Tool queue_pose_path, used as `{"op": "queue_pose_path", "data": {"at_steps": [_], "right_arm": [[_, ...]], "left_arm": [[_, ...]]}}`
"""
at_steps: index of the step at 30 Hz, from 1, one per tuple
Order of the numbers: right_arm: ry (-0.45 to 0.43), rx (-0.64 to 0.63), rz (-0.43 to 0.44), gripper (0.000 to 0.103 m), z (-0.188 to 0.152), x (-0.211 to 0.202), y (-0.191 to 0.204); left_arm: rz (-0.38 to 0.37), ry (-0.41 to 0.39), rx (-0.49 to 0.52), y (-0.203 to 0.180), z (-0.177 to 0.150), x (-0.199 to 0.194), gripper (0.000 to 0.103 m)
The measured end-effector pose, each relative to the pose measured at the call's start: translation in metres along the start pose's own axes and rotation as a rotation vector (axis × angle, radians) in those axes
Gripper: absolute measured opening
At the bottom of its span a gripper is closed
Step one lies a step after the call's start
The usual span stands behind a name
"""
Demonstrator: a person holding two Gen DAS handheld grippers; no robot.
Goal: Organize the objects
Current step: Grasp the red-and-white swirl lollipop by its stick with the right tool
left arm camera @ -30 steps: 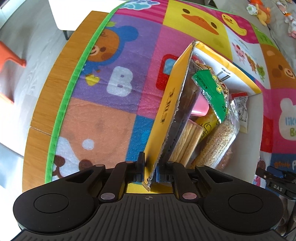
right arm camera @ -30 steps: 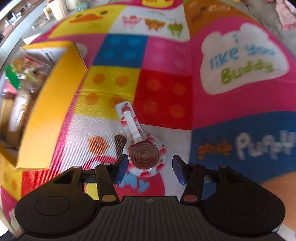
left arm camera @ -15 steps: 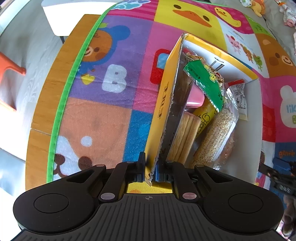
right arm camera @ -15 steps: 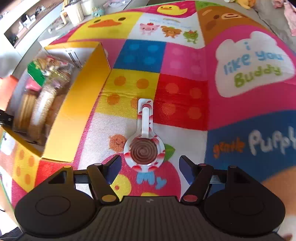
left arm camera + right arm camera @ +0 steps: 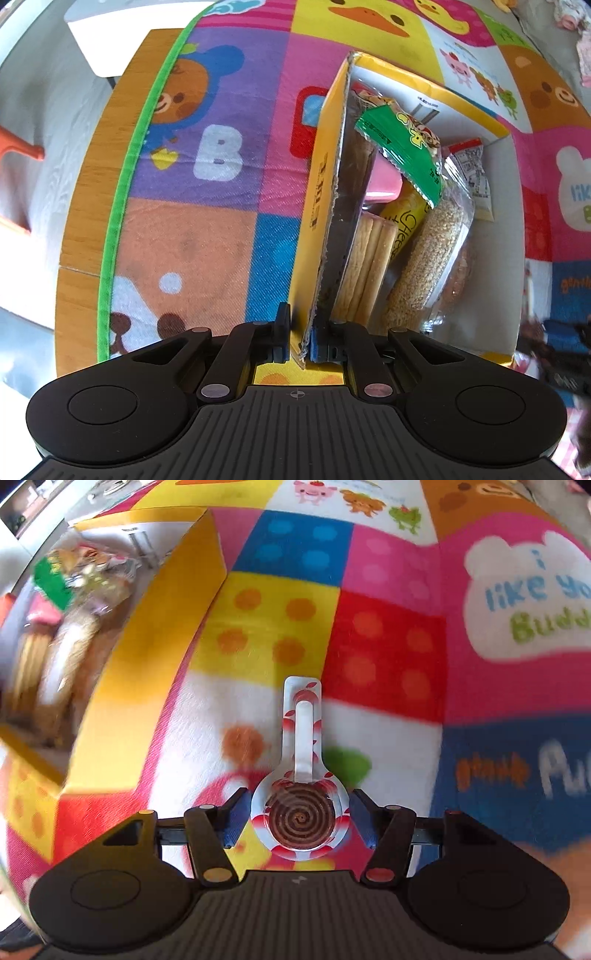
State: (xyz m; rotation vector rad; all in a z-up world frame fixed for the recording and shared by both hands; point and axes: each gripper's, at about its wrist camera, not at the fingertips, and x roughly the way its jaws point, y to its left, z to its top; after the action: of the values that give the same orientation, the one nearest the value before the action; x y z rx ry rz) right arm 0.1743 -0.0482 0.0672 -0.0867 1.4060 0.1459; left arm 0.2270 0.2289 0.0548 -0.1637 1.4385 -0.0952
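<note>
My left gripper is shut on the left wall of a yellow cardboard box. The box holds snack packs: a green packet, biscuit sticks and a sesame bar. In the right wrist view a packaged swirl lollipop lies flat on the colourful mat, stick pointing away. My right gripper is open, its fingers on either side of the lollipop's round head, close to it. The yellow box stands to the left.
The play mat covers a wooden table with a green border; the table's edge runs along the left. A white piece of furniture and an orange object stand on the floor beyond.
My right gripper has moved forward and down, so the lollipop's head now lies between its open fingers. My left gripper still holds the box wall; the view has shifted slightly.
</note>
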Motion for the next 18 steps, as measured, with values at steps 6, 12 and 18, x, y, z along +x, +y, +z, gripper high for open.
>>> {"op": "queue_pose_path", "data": {"at_steps": [6,12,18], "right_arm": [[0.011,0.041,0.061,0.059,-0.034,-0.076,0.026],[-0.068,0.028,0.101,0.059,-0.043,-0.164,0.077],[-0.068,0.055,0.093,0.059,-0.040,-0.198,0.111]], "left_arm": [[-0.027,0.033,0.050,0.000,0.000,0.001,0.011],[-0.049,0.046,0.074,0.002,-0.005,0.002,0.012],[-0.072,0.067,0.063,0.007,-0.003,0.003,0.012]]}}
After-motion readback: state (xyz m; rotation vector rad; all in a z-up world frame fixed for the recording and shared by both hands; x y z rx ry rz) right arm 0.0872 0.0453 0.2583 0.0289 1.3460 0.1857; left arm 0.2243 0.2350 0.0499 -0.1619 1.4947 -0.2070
